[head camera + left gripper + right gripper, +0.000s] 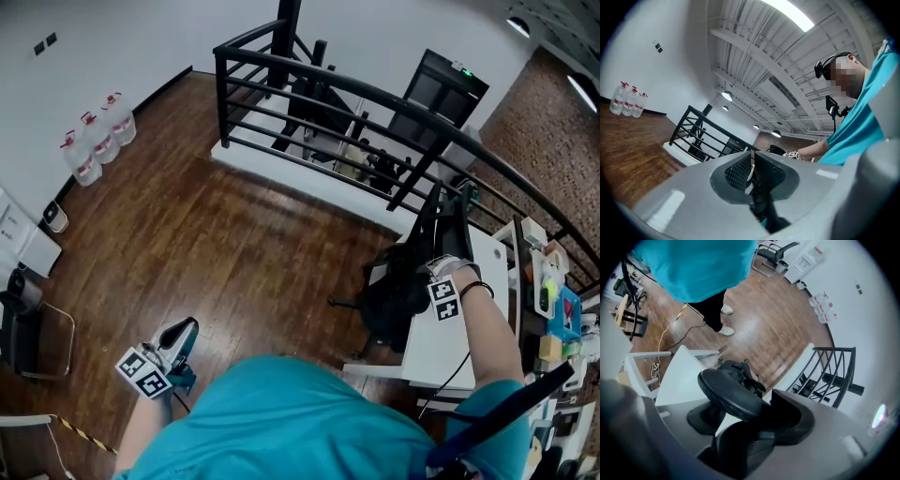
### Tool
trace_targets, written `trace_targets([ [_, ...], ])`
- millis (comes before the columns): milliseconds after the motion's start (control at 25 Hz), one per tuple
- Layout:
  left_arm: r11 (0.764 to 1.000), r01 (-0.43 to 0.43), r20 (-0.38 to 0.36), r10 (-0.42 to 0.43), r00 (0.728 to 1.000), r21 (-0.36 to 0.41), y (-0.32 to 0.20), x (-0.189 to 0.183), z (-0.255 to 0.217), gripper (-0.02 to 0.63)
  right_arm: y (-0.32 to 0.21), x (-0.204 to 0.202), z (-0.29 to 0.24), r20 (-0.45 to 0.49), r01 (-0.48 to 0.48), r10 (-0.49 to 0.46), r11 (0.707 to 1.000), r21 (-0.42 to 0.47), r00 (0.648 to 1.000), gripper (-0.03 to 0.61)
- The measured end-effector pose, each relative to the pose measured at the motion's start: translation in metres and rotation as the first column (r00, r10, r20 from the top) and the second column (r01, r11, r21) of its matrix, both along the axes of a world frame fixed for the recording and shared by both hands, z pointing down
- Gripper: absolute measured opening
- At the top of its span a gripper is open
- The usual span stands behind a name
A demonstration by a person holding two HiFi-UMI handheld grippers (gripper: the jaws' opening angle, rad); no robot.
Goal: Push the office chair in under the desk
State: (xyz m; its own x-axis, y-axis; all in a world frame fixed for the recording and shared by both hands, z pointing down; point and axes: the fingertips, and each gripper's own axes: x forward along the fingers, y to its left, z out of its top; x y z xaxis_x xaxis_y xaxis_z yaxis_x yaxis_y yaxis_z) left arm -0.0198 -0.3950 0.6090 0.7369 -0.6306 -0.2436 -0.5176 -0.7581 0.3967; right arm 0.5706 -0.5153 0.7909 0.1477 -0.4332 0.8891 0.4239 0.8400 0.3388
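While the left claw (183, 330) is being held low over the wooden floor (216, 244), well apart from the furniture, its jaws are being kept almost together, with only a thin slit between the ribbed pads and nothing being gripped there. The right claw (435, 269) is being held at the top of the black office chair (398, 286), and in the right gripper view its jaws are being closed around the chair's rounded black upper rim (729, 392), one pad on either side of it. The chair is being kept close against the edge of the white tabletop (450, 342), with its wheeled base (342, 303) being left out over the floor; whether the seat is being covered by the tabletop cannot be told. A black railing (309, 80) is being seen beyond the chair, and three water bottles (94, 141) are being kept by the far wall.
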Motion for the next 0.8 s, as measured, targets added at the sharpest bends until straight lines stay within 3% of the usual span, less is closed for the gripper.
trace_targets([
  [160, 1.0, 0.011, 0.0, -0.011, 1.0, 0.011, 0.009, 0.006, -0.001, 0.04, 0.002, 0.004, 0.004, -0.033, 0.015, -0.015, 1.0, -0.002, 0.999, 0.291],
  [360, 0.999, 0.033, 0.015, -0.033, 0.999, -0.007, 0.022, -0.002, 0.009, 0.041, 0.007, 0.009, 0.004, -0.097, 0.025, -0.017, 0.997, 0.076, 0.995, 0.293],
  [520, 1.0, 0.013, 0.021, -0.013, 1.0, 0.003, 0.029, -0.015, 0.008, 0.04, 0.013, 0.005, -0.01, -0.1, -0.047, 0.061, 0.99, 0.132, 0.993, 0.296],
  [600, 1.0, 0.0, 0.02, -0.001, 1.0, 0.009, 0.032, -0.025, 0.006, 0.04, 0.023, -0.003, -0.031, -0.019, -0.149, 0.154, 0.975, 0.166, 0.988, 0.296],
  [680, 1.0, -0.022, 0.016, 0.022, 1.0, 0.012, 0.036, -0.04, 0.004, 0.04, 0.039, -0.026, -0.058, 0.153, -0.284, 0.257, 0.939, 0.192, 0.954, 0.295],
  [720, 0.999, -0.039, 0.015, 0.039, 0.999, 0.012, 0.038, -0.047, 0.003, 0.04, 0.049, -0.043, -0.073, 0.27, -0.363, 0.307, 0.912, 0.189, 0.912, 0.295],
  [800, 0.995, -0.093, 0.008, 0.093, 0.996, 0.02, 0.043, -0.056, -0.003, 0.04, 0.071, -0.079, -0.103, 0.497, -0.509, 0.382, 0.848, 0.146, 0.779, 0.295],
])
